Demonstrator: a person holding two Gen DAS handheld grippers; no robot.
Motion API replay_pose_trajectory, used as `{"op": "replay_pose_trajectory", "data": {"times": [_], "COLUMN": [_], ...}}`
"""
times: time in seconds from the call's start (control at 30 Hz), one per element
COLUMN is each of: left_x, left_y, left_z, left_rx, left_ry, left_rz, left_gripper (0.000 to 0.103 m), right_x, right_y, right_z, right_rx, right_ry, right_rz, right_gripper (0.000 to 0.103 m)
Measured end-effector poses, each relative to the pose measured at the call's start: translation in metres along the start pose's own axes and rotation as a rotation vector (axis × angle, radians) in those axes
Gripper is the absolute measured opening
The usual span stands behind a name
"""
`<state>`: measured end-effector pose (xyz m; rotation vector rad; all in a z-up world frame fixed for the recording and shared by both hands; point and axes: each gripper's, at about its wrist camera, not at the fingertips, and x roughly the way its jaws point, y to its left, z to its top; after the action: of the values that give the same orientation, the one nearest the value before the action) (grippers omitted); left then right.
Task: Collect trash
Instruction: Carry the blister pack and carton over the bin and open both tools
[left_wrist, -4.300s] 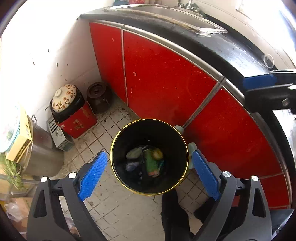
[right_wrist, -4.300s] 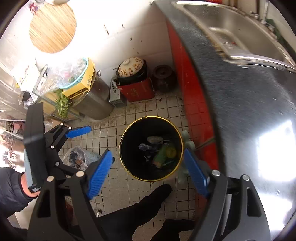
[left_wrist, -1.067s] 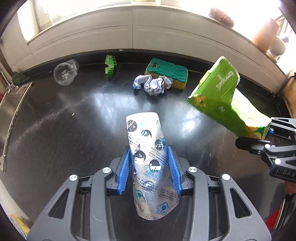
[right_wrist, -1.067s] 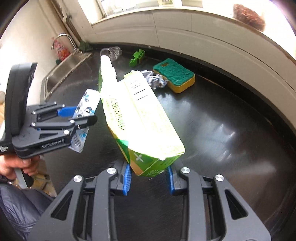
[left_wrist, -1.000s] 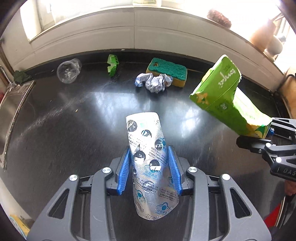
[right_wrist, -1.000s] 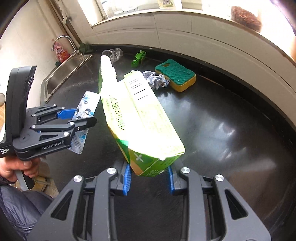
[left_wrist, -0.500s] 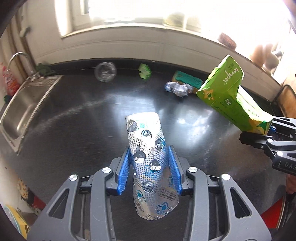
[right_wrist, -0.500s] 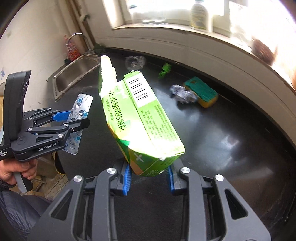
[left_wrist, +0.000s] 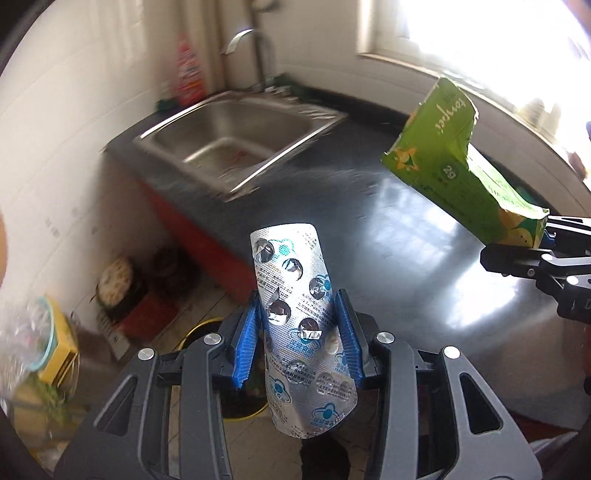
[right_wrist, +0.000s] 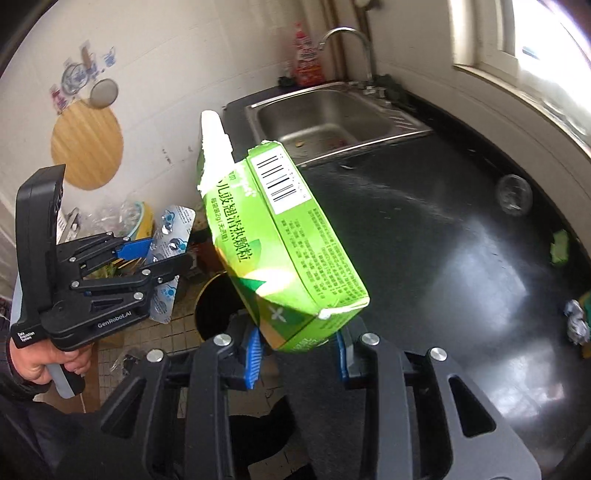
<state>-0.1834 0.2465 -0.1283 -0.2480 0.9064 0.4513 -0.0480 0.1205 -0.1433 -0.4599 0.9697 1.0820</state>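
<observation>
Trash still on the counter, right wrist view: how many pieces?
3 visible: clear plastic cup near the back wall, green scrap further right, crumpled foil at the frame's right edge. The held green carton may hide more.

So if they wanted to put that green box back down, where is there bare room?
The black counter is bare between the sink and the clear cup. Its far right end is crowded: green scrap, crumpled foil.

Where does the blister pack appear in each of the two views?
Left wrist: blister pack at bottom centre, upright between the left tongs.
Right wrist: blister pack at left, mid-height, in the left tongs.
Shared landmark: sink.
</observation>
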Motion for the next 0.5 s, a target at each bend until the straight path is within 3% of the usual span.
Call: {"op": "replay_pose_trajectory", "data": {"times": [0.23, 0.5], "left_x": [0.03, 0.089], "left_y": [0.097, 0.148], "left_z": [-0.046, -0.09], "left_rx": [-0.136, -0.189], "left_ry": [0.068, 0.156], "left_rz": [0.032, 0.001], "left_gripper": [0.041, 0.041], "right_x": [0.097, 0.193], "right_y": [0.085, 0.111], "right_z": [0.022, 0.013], "right_rx": [-0.088, -0.076], "right_ry": [0.131, 0.289], "right_rz": [0.112, 0.103], "right_gripper": [0.031, 0.031]}}
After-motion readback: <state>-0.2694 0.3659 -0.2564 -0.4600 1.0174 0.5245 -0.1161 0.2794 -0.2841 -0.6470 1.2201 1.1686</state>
